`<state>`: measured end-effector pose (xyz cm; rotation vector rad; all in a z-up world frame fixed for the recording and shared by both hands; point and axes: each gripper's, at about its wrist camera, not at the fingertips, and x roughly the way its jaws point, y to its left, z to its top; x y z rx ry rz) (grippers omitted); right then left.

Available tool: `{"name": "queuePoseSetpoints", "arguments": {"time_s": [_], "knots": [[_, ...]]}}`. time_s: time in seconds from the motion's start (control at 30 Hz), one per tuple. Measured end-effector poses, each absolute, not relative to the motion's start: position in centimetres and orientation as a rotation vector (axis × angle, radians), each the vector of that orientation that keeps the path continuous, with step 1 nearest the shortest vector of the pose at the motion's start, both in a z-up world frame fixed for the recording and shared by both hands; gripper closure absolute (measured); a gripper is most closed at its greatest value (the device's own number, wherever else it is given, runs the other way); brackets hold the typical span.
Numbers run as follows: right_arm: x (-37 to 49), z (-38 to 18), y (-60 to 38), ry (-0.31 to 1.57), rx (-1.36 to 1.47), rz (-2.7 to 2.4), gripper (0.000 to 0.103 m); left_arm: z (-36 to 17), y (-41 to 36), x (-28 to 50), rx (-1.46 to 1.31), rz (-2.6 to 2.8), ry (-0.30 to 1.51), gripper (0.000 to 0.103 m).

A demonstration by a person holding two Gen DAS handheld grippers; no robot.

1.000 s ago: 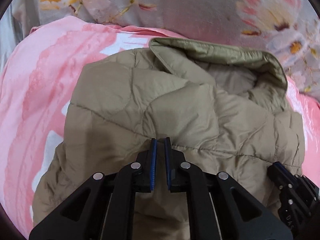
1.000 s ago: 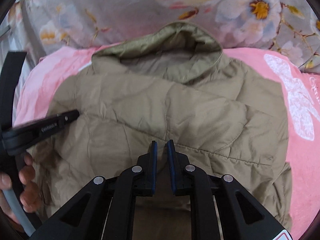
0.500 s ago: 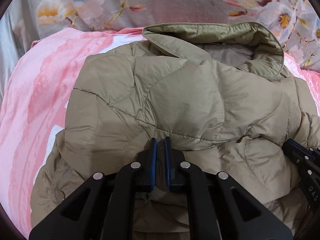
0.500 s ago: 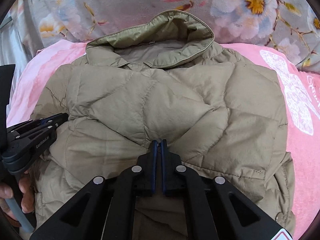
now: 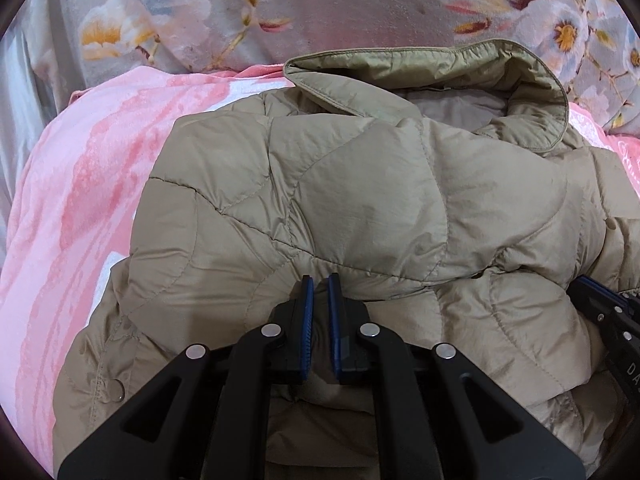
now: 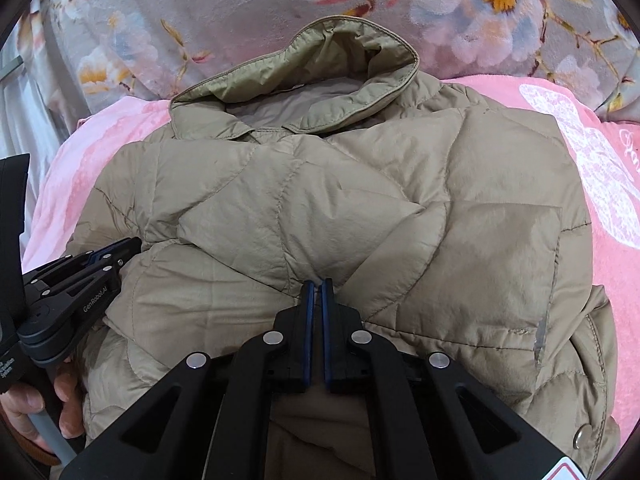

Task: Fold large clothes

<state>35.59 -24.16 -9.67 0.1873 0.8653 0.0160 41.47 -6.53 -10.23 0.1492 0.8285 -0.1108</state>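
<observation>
Floral grey bedding [image 5: 328,12] at the back, pink blanket [image 5: 80,184] over the bed, and the tan quilted jacket [image 5: 360,208] lies on it, collar [image 6: 320,80] away from both cams, bottom part doubled up twd the collar.

Risks, as I judge them: fabric is puffy and slick, so a thin pinch could slip out and the fold would spring back open. If the 2 sides let go unevenly, the folded edge lands skewed and the hem bunches. Pulling too far could also drag the whole jacket across the blanket w/ it.

Left tongs [image 5: 318,280]: narrow gap, blue pads [image 5: 307,308] nipping a ridge of jacket fabric at the fold edge. Right tongs [image 6: 316,284]: nearly closed, pinching the same folded edge further along. Each pair shows at the side of the other's view, close together on the jacket.
</observation>
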Motion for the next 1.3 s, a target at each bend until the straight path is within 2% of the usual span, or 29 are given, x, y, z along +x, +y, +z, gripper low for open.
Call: {"name": "queuePoseSetpoints", "arguments": {"time_s": [0.13,0.2,0.23,0.27,0.3,0.33,0.37,0.4,0.5,0.6,0.63,0.67,0.7,0.77,0.9,0.97,1.0,1.1,1.2,1.3], "knots": [[35.5,-9.3,-24.6,0.867,0.210,0.039,0.100,-9.4,-5.5,41.2,0.090,-0.149,0.828,0.095],[35.0,-8.0,-25.0,0.871,0.225,0.064,0.090,-7.5,-4.1,41.2,0.010,-0.210,0.841,0.094],[34.6,-6.9,-25.4,0.834,0.252,0.082,0.081,-6.1,-3.3,41.3,-0.043,-0.243,0.829,0.094],[34.2,-5.2,-26.2,0.760,0.288,0.094,0.066,-5.0,-2.9,41.6,-0.081,-0.264,0.818,0.091],[34.2,-4.2,-26.7,0.713,0.308,0.094,0.058,-3.4,-2.4,42.4,-0.132,-0.280,0.799,0.082],[34.6,-3.1,-27.2,0.673,0.333,0.092,0.045,-2.3,-2.2,43.3,-0.171,-0.283,0.783,0.076],[35.3,-2.7,-27.6,0.663,0.356,0.093,0.041,-1.6,-2.1,44.4,-0.205,-0.276,0.777,0.062],[36.7,-2.4,-28.3,0.672,0.402,0.096,0.041,-1.3,-2.3,46.3,-0.244,-0.283,0.791,0.054],[40.0,-3.4,-30.2,0.689,0.530,0.060,0.042,-3.0,-3.1,50.9,-0.323,-0.288,0.904,0.055],[43.1,-6.0,-31.1,0.758,0.670,0.063,0.046,-6.1,-4.1,53.9,-0.419,-0.329,1.029,0.056],[43.8,-6.7,-31.1,0.777,0.695,0.069,0.050,-6.6,-4.2,54.2,-0.445,-0.332,1.040,0.056],[44.8,-7.4,-31.0,0.800,0.701,0.075,0.059,-6.9,-4.4,54.5,-0.480,-0.344,1.034,0.058],[45.3,-7.6,-30.7,0.809,0.690,0.073,0.065,-6.8,-4.6,54.7,-0.497,-0.366,1.033,0.070],[46.1,-7.3,-30.2,0.812,0.673,0.089,0.099,-6.3,-5.3,55.1,-0.531,-0.427,1.030,0.090],[44.6,-4.4,-30.2,0.660,0.662,0.159,0.099,-2.7,-5.4,53.7,-0.553,-0.541,0.916,0.098],[44.5,-4.7,-29.7,0.702,0.573,0.112,0.100,-1.9,-5.2,52.4,-0.522,-0.566,0.875,0.099],[44.7,-5.6,-29.2,0.753,0.480,0.066,0.100,-2.2,-5.3,51.9,-0.469,-0.549,0.871,0.100],[45.1,-8.3,-29.0,0.849,0.436,0.041,0.100,-5.6,-5.4,52.2,-0.361,-0.460,0.934,0.100],[44.5,-9.4,-29.2,0.863,0.420,0.037,0.101,-9.3,-4.4,52.6,-0.403,-0.445,0.987,0.100],[44.8,-10.1,-28.6,0.884,0.372,0.020,0.103,-9.9,-4.8,52.2,-0.373,-0.445,0.967,0.100]]}}
